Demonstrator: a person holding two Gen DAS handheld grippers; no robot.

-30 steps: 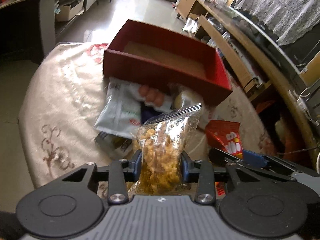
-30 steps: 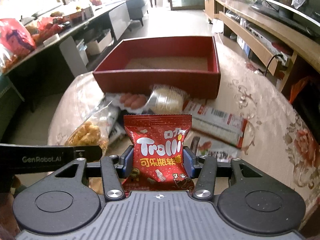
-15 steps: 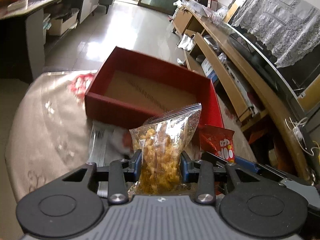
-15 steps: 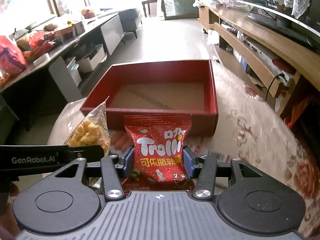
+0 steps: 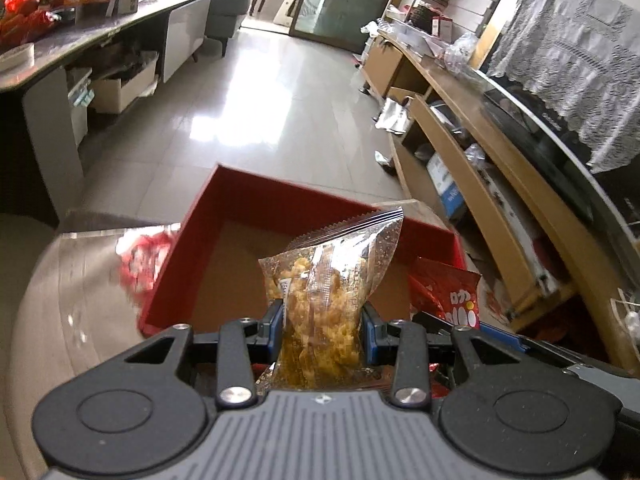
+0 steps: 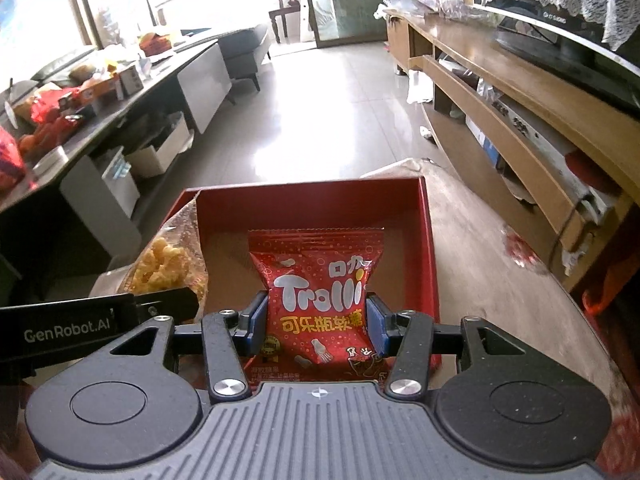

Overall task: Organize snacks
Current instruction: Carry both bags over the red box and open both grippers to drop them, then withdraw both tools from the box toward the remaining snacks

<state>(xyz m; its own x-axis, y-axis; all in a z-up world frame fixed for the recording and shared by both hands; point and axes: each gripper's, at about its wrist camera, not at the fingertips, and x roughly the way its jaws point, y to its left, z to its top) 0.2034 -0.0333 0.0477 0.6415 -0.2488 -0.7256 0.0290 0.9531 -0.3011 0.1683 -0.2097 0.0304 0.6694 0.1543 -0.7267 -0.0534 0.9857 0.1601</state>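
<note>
Both carried forward from the snack pile: left tool [image 5: 322, 326] pinching the clear crisp bag [image 5: 326, 280], right tool [image 6: 316, 326] pinching the red Trolli packet [image 6: 320, 300], now above the red box [image 6: 428, 240]; release plausibly next.

Clear snack bag [image 5: 320, 280] and red Trolli packet [image 6: 320, 292] upright (perhaps) over red box [image 6: 430, 240].

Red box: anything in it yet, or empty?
Empty, as far as visible: the red box shows bare brown floor; both packets are gripper-held above it.

"Trolli" on the red packet [image 6: 320, 300] (Chinese characters beneath); "GenRobot.AI" on the left gripper [image 6: 68, 330].
</note>
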